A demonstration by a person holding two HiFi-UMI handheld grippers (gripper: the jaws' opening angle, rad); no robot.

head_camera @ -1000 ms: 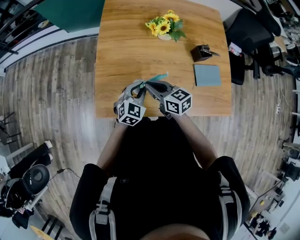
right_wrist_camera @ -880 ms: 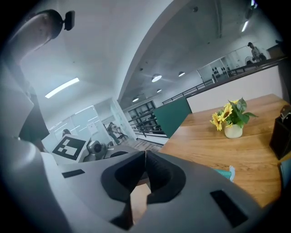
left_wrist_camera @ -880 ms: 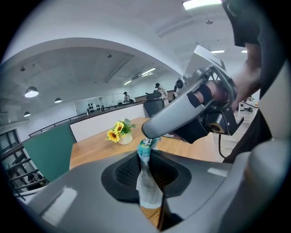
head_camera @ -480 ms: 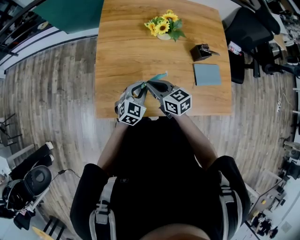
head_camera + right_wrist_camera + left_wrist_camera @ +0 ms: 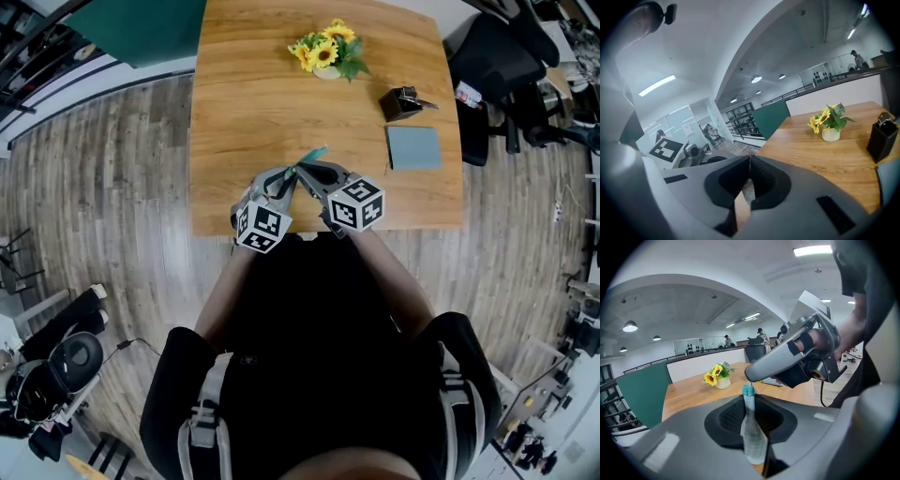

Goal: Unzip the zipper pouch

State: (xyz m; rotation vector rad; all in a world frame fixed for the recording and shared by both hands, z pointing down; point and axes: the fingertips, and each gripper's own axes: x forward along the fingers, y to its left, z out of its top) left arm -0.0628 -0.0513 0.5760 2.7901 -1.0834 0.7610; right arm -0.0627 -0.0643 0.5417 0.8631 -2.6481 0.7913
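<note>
So the zipper pouch (image 5: 315, 155), a small pale teal fabric one, is held up off the bench (image 5: 244, 112) instead of being left flat on it. It's seen just above the middle of the head view, over the bench's lower edge. That makes sense: a floppy pouch gets dragged around if its zip is tugged on a flat surface, so it's pinned from two sides in the air.

The left gripper (image 5: 279, 180) is clamped on the pouch body. In the left gripper view the fabric is squeezed between the jaws in the lower middle of the frame, with the teal end poking up past them. That grip is basically the anchor, so the fabric can be kept taut along the zip.

The right gripper (image 5: 302, 170) is set in from the right, with its jaws pressed fully together right at that upper end of the pouch. The zipper pull is probably what's pinched there, but it's too small to be made out, and nothing is shown between the jaws in the right gripper view.

As far as can be judged, the zip isn't drawn open yet, so the task looks early: grips set, pull not made.

The sunflower pot (image 5: 328, 54), black holder (image 5: 403, 103) and grey-blue pad (image 5: 414, 150) are left well apart toward the top and right of the bench, so nothing's in the way.
</note>
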